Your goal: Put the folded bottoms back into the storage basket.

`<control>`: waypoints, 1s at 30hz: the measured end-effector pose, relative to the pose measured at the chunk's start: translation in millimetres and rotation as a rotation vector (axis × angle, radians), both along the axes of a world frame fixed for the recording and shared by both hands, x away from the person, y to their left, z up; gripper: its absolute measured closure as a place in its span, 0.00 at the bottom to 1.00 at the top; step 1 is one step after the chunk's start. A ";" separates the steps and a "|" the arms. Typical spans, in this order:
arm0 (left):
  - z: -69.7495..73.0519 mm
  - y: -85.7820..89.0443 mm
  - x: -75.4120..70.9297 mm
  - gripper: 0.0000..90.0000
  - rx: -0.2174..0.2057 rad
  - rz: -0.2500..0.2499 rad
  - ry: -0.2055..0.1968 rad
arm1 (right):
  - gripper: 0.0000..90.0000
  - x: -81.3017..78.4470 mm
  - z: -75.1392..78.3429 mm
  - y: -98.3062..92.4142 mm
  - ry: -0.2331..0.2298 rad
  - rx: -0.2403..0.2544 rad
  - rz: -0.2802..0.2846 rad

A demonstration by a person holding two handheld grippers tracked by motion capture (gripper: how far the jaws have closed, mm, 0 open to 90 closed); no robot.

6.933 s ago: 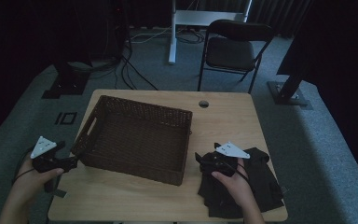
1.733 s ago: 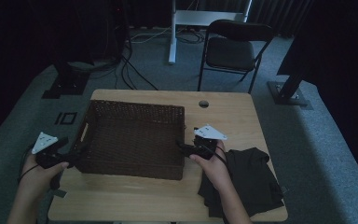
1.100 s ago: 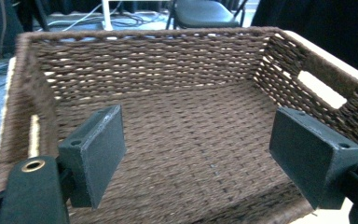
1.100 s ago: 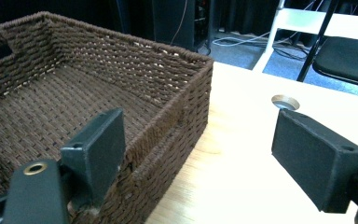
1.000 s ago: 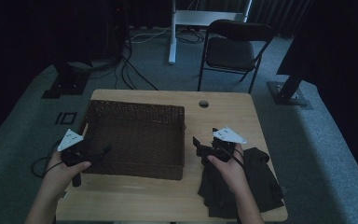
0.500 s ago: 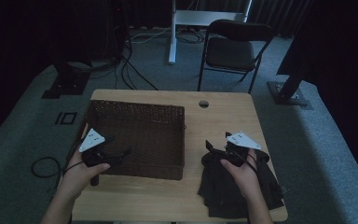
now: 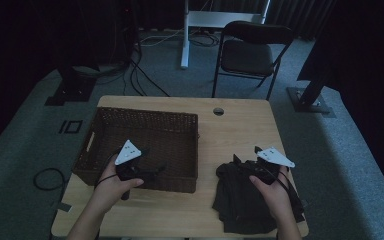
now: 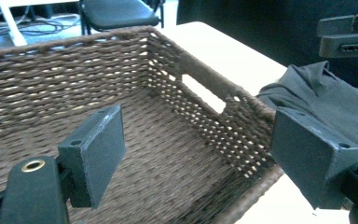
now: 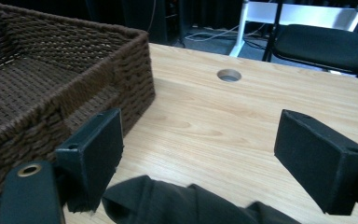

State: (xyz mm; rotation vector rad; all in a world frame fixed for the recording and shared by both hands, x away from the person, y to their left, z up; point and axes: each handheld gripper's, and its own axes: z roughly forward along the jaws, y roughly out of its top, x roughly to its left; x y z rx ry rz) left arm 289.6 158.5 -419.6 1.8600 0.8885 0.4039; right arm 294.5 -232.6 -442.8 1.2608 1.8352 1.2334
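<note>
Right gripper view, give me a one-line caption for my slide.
Open right gripper poised over dark cloth on a wooden table, wicker basket alongside.

Dim room, grey carpeted floor (image 7: 25, 145), pale wooden tabletop (image 7: 240, 130) with a round cable hole (image 7: 218, 111), black folding chair (image 7: 250, 55) just beyond it, white desk leg (image 7: 184, 35), tangled cables (image 7: 140, 75) on the floor, dark stand bases (image 7: 310, 100) either side, black curtains behind.

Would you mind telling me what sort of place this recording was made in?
Probably a lab or studio set up for recording: a dim, carpeted room with a wooden table, a folding chair, loose cables on the floor and dark equipment stands.
</note>
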 end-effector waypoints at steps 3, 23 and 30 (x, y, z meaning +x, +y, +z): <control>-0.6 -6.6 0.1 0.21 0.003 -0.013 0.001 | 0.17 -1.5 -1.0 -4.5 0.000 0.004 -0.010; -5.7 -69.9 -1.9 0.21 0.011 -0.143 0.017 | 0.16 -15.3 -16.0 -45.9 0.022 0.001 -0.079; -3.6 -90.1 -4.2 0.21 0.000 -0.188 0.016 | 0.16 -19.8 -19.8 -59.7 0.029 0.013 -0.104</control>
